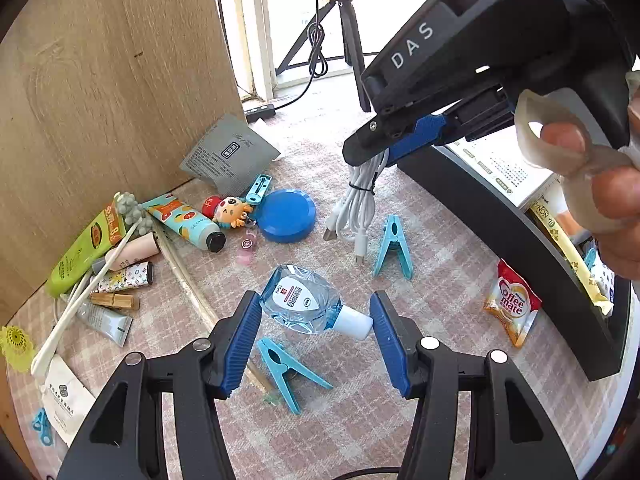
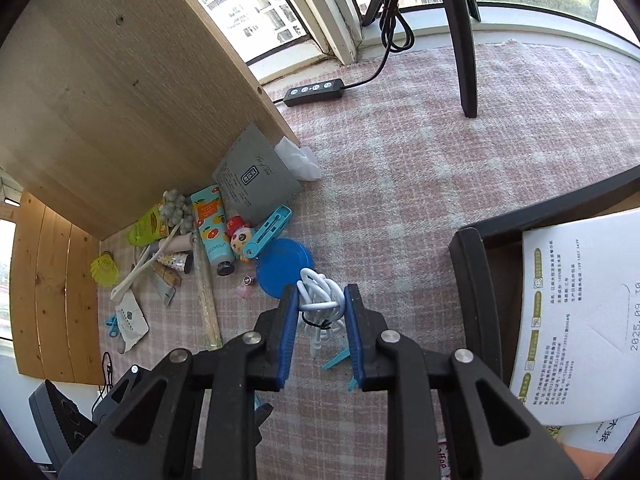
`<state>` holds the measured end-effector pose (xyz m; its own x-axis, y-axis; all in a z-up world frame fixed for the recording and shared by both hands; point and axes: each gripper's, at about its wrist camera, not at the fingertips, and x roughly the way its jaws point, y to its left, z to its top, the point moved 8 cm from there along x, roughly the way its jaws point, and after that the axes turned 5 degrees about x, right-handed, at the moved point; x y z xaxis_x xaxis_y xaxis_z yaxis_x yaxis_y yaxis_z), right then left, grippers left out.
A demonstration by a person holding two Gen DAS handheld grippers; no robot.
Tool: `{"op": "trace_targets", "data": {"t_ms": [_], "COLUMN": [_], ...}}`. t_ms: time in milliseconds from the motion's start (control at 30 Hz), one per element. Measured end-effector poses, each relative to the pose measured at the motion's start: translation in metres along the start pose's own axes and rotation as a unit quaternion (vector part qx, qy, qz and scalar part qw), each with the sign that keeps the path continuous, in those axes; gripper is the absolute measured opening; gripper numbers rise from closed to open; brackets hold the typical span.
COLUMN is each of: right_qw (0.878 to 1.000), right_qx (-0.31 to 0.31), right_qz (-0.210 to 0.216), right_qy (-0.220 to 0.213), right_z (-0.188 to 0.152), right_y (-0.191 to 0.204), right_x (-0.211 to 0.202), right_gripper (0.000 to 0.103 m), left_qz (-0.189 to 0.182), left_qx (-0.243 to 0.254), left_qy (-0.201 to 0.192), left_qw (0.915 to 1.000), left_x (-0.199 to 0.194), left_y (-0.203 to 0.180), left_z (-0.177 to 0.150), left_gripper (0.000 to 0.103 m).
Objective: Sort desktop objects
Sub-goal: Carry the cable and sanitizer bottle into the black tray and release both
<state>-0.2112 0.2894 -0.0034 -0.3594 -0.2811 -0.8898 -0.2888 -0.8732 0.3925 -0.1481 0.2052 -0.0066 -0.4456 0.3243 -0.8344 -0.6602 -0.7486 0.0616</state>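
Right wrist: right gripper (image 2: 322,308) fingers (image 2: 290,316) clamp white cable (image 2: 320,300)

The black gripper housing (image 1: 472,48) reads "DAS". A red-and-yellow sachet (image 1: 512,304) says "Coffee mate". The white carton (image 2: 580,320) carries "2025.09.30".

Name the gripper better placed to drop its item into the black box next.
Right. The right gripper already clamps the white cable bundle beside the black box; the left gripper, holding the eye-drop bottle, sits farther away.
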Motion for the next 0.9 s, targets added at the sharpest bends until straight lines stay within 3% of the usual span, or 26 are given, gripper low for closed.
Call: {"op": "trace_targets", "data": {"t_ms": [167, 433, 900], "right_qw": [1.0, 0.997, 0.977], "right_qx": [-0.003, 0.005, 0.108], "right_qz": [0.009, 0.0, -0.084], "right_qy": [-0.022, -0.075, -0.165], "right_z": [0.001, 0.004, 0.022], "right_y": [-0.001, -0.029, -0.187], "right_x": [-0.018, -0.078, -0.196], "right_gripper": [0.022, 0.022, 0.022], "left_qz": [-0.002, -0.027, -0.1], "left_qx": [0.009, 0.035, 0.112], "left_qy": [-0.016, -0.051, -0.089], "left_qw": [0.9998, 0.9977, 0.9846], "left_x": [-0.038, -0.047, -0.078], "left_y": [-0.014, -0.053, -0.191], "left_z": [0.0, 0.036, 0.101], "left_gripper": [0.054, 0.054, 0.054]}}
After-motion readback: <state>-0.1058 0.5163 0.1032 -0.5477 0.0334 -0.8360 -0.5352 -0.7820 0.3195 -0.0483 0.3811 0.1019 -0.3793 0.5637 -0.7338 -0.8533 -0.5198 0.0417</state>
